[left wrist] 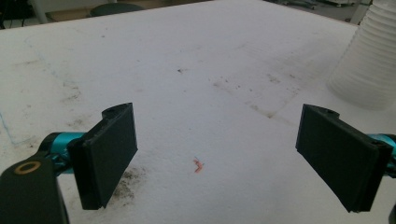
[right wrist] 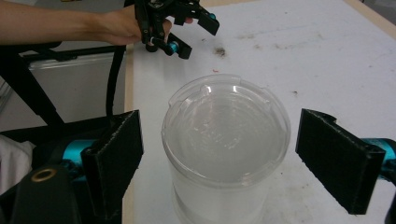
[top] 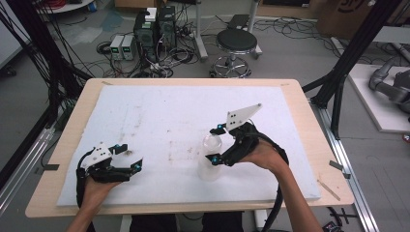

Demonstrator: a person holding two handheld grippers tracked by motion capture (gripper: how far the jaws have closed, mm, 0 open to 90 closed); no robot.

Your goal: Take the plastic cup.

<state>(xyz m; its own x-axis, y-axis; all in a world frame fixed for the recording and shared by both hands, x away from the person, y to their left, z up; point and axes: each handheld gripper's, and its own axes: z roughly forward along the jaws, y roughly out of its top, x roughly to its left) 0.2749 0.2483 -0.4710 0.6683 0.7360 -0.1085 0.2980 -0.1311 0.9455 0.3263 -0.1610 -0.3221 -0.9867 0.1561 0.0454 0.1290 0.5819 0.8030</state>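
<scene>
A stack of clear plastic cups [top: 211,157] stands, apparently mouth down, on the white foam board [top: 169,111], right of the middle near the front. My right gripper [top: 216,144] is open, one jaw on each side of the stack's top, with gaps on both sides. The right gripper view looks down on the stack's [right wrist: 224,135] round top between those jaws of the right gripper [right wrist: 224,158]. My left gripper [top: 129,157] rests low at the front left, open and empty. Its jaws [left wrist: 229,158] frame bare board, and the ribbed stack [left wrist: 369,60] is at the far right.
The board lies on a wooden table [top: 309,125] and bears dark smudges and a small red speck [left wrist: 198,165]. The left hand and left gripper [right wrist: 198,38] appear far off in the right gripper view. Behind the table are a stool [top: 236,43] and cabled equipment [top: 154,29].
</scene>
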